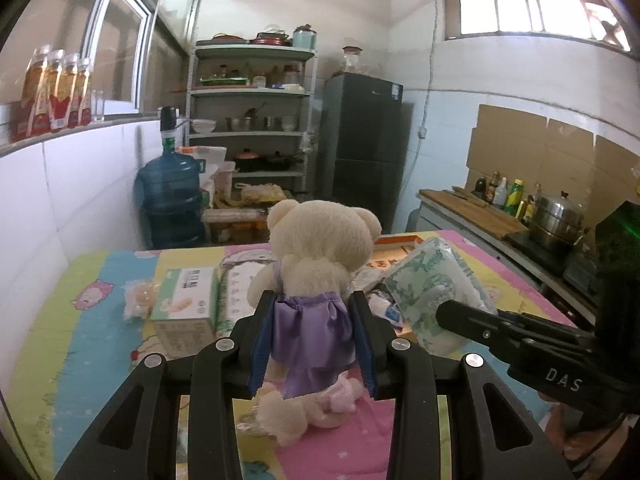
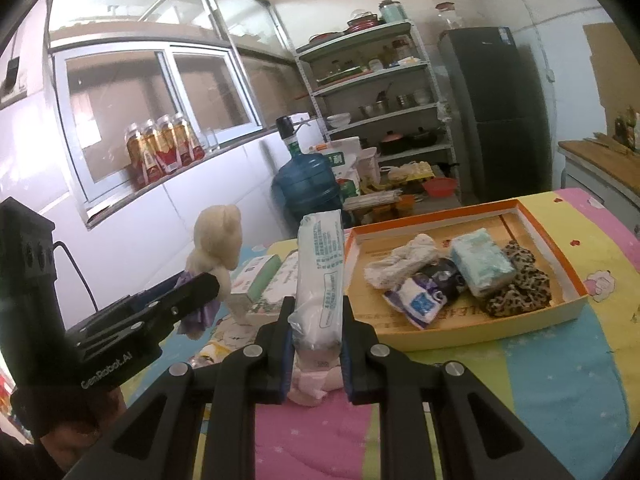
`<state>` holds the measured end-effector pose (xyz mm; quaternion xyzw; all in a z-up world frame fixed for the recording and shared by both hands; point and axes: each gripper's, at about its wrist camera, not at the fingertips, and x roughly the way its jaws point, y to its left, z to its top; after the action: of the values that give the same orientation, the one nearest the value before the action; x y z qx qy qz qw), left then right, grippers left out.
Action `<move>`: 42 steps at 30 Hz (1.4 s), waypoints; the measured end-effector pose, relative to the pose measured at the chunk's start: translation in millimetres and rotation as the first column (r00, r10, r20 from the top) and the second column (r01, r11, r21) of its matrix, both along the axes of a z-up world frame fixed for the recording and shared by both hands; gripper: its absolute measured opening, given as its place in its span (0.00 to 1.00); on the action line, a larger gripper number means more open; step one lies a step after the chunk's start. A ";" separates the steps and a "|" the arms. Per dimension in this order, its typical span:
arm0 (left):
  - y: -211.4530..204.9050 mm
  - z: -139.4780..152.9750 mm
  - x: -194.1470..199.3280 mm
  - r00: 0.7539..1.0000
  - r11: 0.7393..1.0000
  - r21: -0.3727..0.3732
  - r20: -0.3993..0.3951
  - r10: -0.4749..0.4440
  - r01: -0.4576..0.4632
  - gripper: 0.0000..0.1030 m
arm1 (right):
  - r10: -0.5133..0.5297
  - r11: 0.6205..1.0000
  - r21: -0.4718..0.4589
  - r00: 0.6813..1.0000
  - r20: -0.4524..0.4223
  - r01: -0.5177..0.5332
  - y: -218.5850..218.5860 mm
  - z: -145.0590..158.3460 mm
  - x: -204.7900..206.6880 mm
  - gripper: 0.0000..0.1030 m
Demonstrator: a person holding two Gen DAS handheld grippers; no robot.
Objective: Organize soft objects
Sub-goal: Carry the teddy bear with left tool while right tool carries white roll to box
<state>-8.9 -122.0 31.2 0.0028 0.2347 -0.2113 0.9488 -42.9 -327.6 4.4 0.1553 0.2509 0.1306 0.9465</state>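
Note:
My left gripper (image 1: 312,300) is shut on a cream teddy bear (image 1: 320,240) in a purple dress and holds it upright above the colourful table cover; it also shows in the right wrist view (image 2: 218,236). My right gripper (image 2: 318,304) is shut on a white plastic-wrapped pack with green print (image 2: 320,264), held upright; it shows in the left wrist view (image 1: 432,280) right of the bear. An orange-rimmed tray (image 2: 532,316) at the right holds a cream cloth (image 2: 404,264), a blue-white packet (image 2: 420,300), a pale blue pack (image 2: 480,264) and a leopard-print cloth (image 2: 520,284).
A green-white box (image 1: 188,296) and a small bagged item (image 1: 138,300) lie left of the bear. A pink soft item (image 2: 312,384) lies under my right gripper. Behind the table stand a water jug (image 1: 172,192), shelves (image 1: 250,120) and a fridge (image 1: 364,140). A counter with a pot (image 1: 556,216) is at the right.

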 end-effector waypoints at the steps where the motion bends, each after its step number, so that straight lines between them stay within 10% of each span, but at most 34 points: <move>1: -3.1 -0.8 -0.1 1.000 1.000 0.000 0.000 -0.002 0.002 0.37 | -0.004 1.000 0.004 1.000 -0.001 0.004 -3.0 -0.6 0.7 0.19; 42: -94.7 -51.6 75.8 0.990 0.998 0.040 -0.131 0.043 -0.038 0.37 | -0.200 0.978 0.041 0.977 -0.071 0.203 -130.5 -36.5 29.3 0.19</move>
<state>66.9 -216.7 -20.3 0.0020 0.3011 -0.1874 0.9350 -13.7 -458.2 -32.1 0.2070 0.2619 0.0346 0.9420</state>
